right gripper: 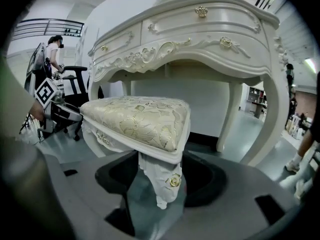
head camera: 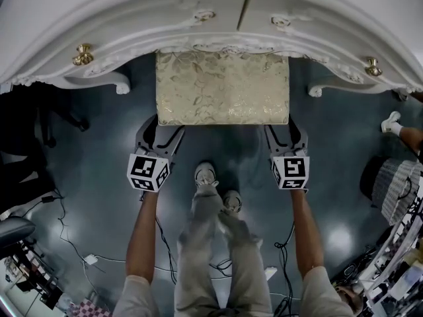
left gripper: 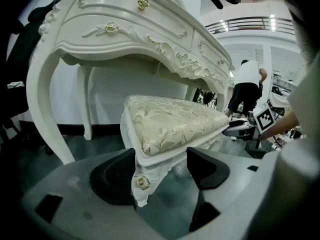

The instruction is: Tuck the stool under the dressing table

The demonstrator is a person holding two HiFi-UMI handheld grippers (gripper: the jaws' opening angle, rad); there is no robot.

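- stool (head camera: 223,88) front-ctr; far edge under dressing table (head camera: 132,18) front rim, most of seat out over the floor
- L gripper (head camera: 160,132) at the near-left corner. In its view I see jaws apart, corner leg (left gripper: 142,181) btw them, close to one jaw, clear gap to the other
- R gripper (head camera: 286,132) at near-right corner, jaws apart round right leg (right gripper: 167,176), not clamped

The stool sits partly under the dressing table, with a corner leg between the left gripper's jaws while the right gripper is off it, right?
Not quite. The right gripper is at the stool too: the right gripper view shows a corner leg between its jaws. The rest holds.
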